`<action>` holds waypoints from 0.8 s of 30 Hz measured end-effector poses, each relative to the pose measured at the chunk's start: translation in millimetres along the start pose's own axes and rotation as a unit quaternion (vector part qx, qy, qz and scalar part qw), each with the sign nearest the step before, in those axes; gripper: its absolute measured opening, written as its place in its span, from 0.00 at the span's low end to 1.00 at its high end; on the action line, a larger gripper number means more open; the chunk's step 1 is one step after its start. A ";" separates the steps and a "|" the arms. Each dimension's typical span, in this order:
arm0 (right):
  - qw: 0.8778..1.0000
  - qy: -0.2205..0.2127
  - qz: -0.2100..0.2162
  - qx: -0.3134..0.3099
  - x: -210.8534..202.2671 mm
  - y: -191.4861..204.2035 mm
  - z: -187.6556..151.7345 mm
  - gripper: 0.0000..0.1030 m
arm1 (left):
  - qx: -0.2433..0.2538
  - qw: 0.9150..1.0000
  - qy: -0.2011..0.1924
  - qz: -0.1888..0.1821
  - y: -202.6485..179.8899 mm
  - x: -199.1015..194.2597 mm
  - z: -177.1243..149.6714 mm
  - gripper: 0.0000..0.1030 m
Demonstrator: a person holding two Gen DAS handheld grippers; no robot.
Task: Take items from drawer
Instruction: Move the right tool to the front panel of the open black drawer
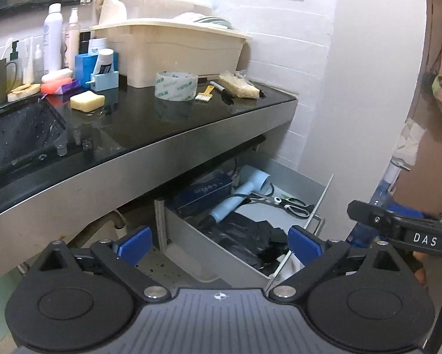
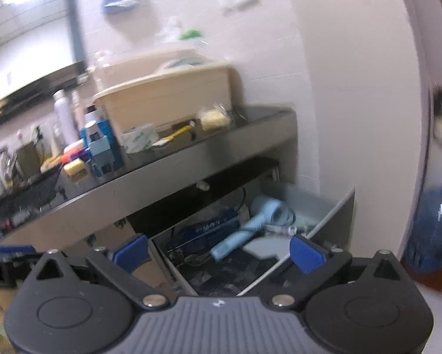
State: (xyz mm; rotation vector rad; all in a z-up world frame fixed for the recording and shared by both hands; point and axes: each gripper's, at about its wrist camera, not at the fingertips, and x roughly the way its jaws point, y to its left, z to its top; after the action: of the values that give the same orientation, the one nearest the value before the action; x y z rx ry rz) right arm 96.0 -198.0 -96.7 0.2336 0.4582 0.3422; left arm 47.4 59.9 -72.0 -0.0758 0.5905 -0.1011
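While my left gripper (image 1: pixel 219 243) and right gripper (image 2: pixel 218 250) both hang spread and empty, the open grey drawer (image 1: pixel 191 233) beyond holds one pale-blue hairdryer (image 1: pixel 241 191), one scissors (image 1: pixel 294 206), far right.

Left hand-held gripper (image 1: pixel 219 243) black with round pivots, blue fingertips (image 1: pixel 305 243), silver screws, ribbed grey body
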 end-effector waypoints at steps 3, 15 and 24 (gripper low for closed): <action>1.000 0.003 0.018 -0.003 5.2 -5.4 -0.8 1.00 | 0.002 1.000 -0.013 0.008 3.7 1.4 -4.5 0.97; 0.996 0.014 0.086 -0.007 28.0 -22.5 -2.1 1.00 | -0.001 0.996 -0.062 0.056 9.7 9.9 -14.1 1.00; 0.997 0.039 0.063 0.016 60.7 -54.8 -3.1 0.97 | 0.002 0.999 -0.036 0.016 10.4 24.0 -26.5 0.99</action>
State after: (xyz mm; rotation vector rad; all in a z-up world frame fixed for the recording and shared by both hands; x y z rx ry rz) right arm 160.4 -225.2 -139.3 0.2824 0.5285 0.4684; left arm 53.1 66.3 -108.2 -0.0664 0.5186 -0.0676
